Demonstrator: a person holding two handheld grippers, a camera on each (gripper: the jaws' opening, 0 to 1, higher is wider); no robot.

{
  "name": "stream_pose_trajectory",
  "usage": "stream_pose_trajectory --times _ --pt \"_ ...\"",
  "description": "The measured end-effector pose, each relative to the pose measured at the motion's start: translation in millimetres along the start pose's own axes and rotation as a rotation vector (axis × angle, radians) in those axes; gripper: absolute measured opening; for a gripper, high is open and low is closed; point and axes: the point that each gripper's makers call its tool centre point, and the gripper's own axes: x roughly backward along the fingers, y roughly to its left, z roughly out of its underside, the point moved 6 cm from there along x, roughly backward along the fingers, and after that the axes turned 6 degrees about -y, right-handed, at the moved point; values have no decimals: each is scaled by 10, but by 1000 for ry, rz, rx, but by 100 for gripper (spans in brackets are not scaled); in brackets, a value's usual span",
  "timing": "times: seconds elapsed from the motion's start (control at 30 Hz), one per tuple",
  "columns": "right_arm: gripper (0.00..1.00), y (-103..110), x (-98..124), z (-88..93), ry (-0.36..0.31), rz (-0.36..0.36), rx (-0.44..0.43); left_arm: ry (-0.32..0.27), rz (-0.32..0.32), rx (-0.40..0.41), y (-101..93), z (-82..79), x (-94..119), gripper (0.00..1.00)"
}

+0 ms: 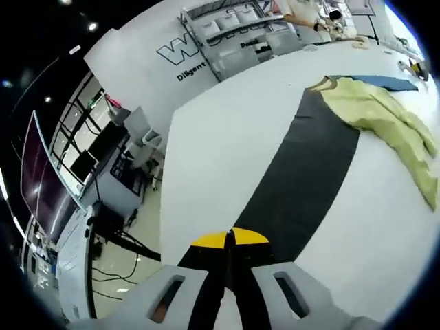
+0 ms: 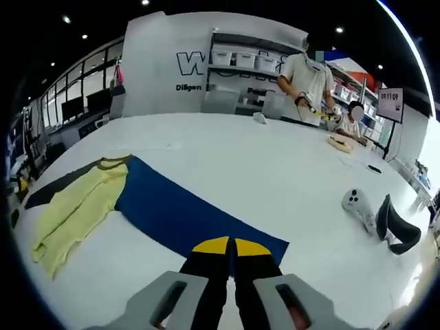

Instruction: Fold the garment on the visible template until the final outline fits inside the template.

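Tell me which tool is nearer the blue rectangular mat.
Right. The right tool sits at the blue mat's end; the left tool is over the black strip.

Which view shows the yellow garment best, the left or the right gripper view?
The left gripper view: the yellow garment is larger there, lying partly on the black strip. The right gripper view shows it smaller, at the left edge.

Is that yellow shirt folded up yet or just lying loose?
Partly folded, loose: the yellow shirt lies as a long rumpled strip spilling off the template onto the table.

garment (image 1: 385, 120) cut by picture edge, wall lettering (image 2: 196, 65) partly hidden
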Motion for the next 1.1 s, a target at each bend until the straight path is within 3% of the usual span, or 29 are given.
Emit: stream_pose_trajectory --times 0.03,0.07,0.13,0.3,0.43,0.67,1.1 --pt "0 56 12 2 2 -13 -7 1 16 -9 -40 3 -4 1" --pt "0 86 24 1 0 -16 -9 -2 38 33 -79 1 4 1" --pt "0 145 58 -47 -41 -12 -18 -8 44 48 -105 -8 31 1" --pt "0 331 130 -139 -70 -57 -35 -23 69 58 -167 -34 118 1" --pt "0 486 180 -151 -79 -89 -46 -36 91 127 -226 -41 196 1" --pt "0 824 214 -39 -44 -177 -46 -74 132 93 -465 -100 343 1" --pt "0 1077 351 133 -29 -236 -6 -96 175 124 -761 -104 521 1"
